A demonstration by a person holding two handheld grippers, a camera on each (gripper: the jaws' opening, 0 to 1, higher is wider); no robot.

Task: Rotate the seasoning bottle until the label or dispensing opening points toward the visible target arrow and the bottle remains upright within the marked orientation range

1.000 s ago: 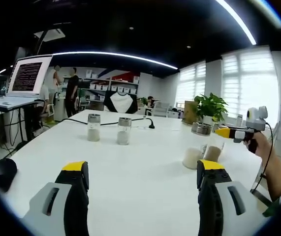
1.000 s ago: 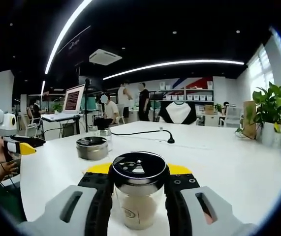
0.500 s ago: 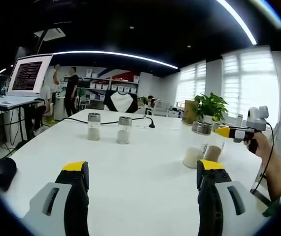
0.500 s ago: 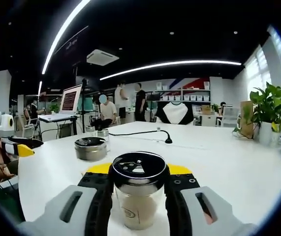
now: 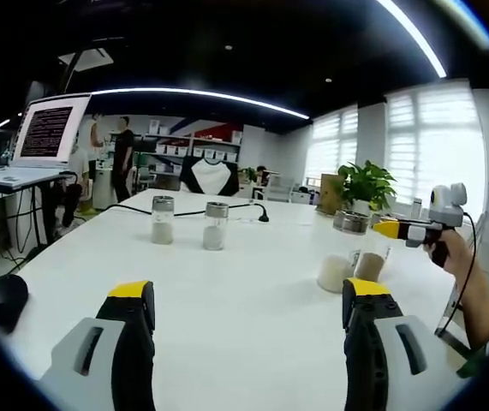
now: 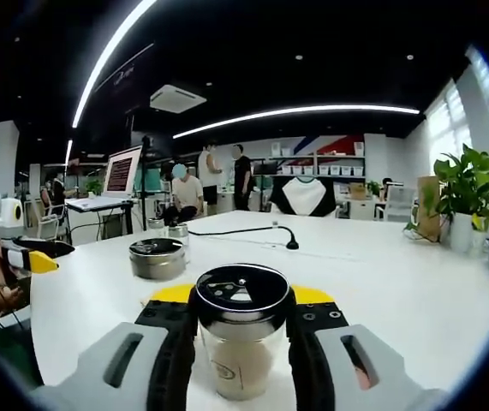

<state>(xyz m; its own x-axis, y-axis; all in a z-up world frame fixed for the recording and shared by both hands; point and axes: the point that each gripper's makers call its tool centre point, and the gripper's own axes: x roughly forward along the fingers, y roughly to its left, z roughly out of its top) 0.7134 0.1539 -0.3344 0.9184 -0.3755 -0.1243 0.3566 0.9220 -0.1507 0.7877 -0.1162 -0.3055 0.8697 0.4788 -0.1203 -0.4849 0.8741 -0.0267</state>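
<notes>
Right gripper point(image 6: 242, 330) is clamped on the seasoning bottle point(image 6: 241, 342), which stands upright between its yellow-tipped jaws on the white table point(image 6: 381, 274). Left gripper point(image 5: 248, 300) hovers over the table with its jaws wide apart, holding nothing. The clear bottle holds tan powder under a shiny black cap. A second shaker point(image 6: 158, 258) stands beside it, two more jars point(image 5: 163, 221) farther off.
</notes>
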